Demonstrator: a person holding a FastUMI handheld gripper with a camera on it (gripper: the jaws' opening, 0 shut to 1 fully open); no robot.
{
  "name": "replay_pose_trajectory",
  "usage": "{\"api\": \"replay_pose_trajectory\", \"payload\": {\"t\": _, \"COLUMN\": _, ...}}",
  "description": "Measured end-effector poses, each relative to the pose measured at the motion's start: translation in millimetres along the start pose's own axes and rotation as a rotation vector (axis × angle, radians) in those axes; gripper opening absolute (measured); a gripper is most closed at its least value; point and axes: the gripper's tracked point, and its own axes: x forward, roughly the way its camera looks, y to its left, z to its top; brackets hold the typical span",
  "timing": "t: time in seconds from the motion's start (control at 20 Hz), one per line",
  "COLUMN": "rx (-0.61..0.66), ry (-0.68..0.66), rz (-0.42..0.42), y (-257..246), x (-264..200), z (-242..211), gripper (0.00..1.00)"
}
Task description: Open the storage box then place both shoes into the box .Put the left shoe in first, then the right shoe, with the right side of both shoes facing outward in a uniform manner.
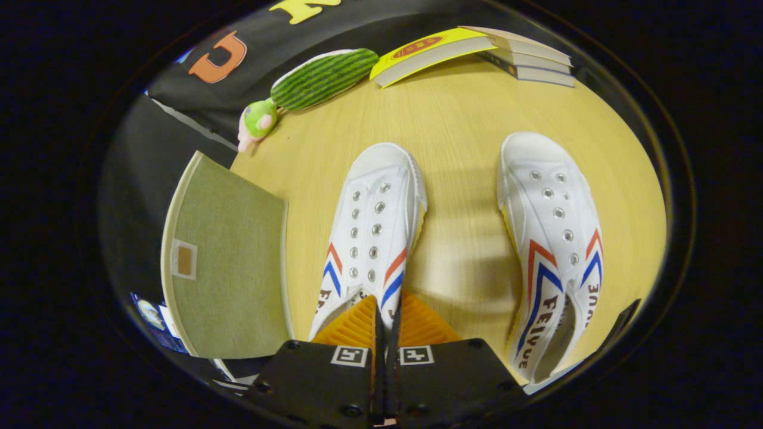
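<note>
Shoes: left point(372, 232) and right point(551, 238), parallel on wooden bench point(465, 125); box point(229, 262) beside; gripper point(387, 316) closed, fingers over left shoe's heel.

- Warm, fairly bright light from overhead; the counter point(465, 119) glows yellow, with a pale sheen between the two shoes
- Soft shadow falls beside the right shoe point(551, 238); the tongs point(387, 322) sit dark and slightly soft
- Fisheye bends straight lines; the books point(477, 53) curve near the rim
</note>
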Motion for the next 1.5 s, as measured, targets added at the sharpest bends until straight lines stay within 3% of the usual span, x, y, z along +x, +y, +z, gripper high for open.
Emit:
{"api": "replay_pose_trajectory", "payload": {"t": 0.2, "rx": 0.048, "ry": 0.01, "rz": 0.057, "y": 12.4, "x": -20.2, "z": -9.7, "gripper": 0.06}}
{"api": "replay_pose_trajectory", "payload": {"t": 0.45, "rx": 0.048, "ry": -0.06, "rz": 0.128, "y": 42.5, "x": -77.5, "z": -8.0, "gripper": 0.06}}
{"api": "replay_pose_trajectory", "payload": {"t": 0.7, "rx": -0.021, "ry": -0.143, "rz": 0.161, "y": 91.5, "x": -151.4, "z": -8.1, "gripper": 0.06}}
{"api": "replay_pose_trajectory", "payload": {"t": 0.9, "rx": -0.105, "ry": -0.172, "rz": 0.182, "y": 160.4, "x": -186.0, "z": -14.1, "gripper": 0.05}}
{"api": "replay_pose_trajectory", "payload": {"t": 1.1, "rx": -0.176, "ry": -0.155, "rz": 0.188, "y": 222.8, "x": -179.0, "z": -16.9, "gripper": 0.05}}
{"api": "replay_pose_trajectory", "payload": {"t": 1.35, "rx": -0.148, "ry": -0.084, "rz": 0.244, "y": 285.6, "x": -130.2, "z": -22.1, "gripper": 0.05}}
{"api": "replay_pose_trajectory", "payload": {"t": 1.5, "rx": -0.145, "ry": -0.011, "rz": 0.235, "y": 300.5, "x": -91.2, "z": -31.8, "gripper": 0.05}}
